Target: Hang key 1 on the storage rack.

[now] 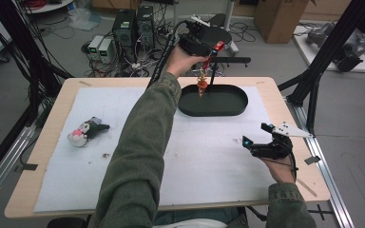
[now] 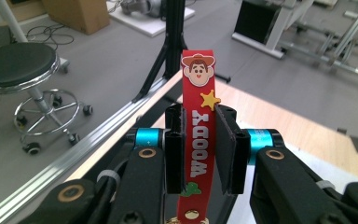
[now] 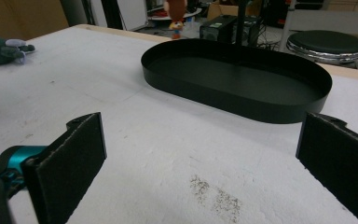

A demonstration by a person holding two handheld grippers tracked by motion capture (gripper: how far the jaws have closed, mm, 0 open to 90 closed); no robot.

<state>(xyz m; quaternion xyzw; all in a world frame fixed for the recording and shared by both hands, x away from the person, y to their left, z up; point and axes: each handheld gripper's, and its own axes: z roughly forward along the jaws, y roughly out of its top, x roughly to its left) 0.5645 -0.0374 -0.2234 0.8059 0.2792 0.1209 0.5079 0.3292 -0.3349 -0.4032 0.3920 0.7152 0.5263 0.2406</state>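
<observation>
From above, I see my left gripper with jaws clamped on the red rubber character strap, dangling it over the far black oval metal tray for a drop. Its own view shows pads squeezing it. My right gripper's jaws stand wide apart, idle, near the tray.

The person is wearing olive-green sleeves. The left gripper is showing a black body, brass-coloured screws, cyan rings and flat black fingers. The right gripper is carrying a grey three-cornered plate, a thin black cable, and wide black textured fingers.
</observation>
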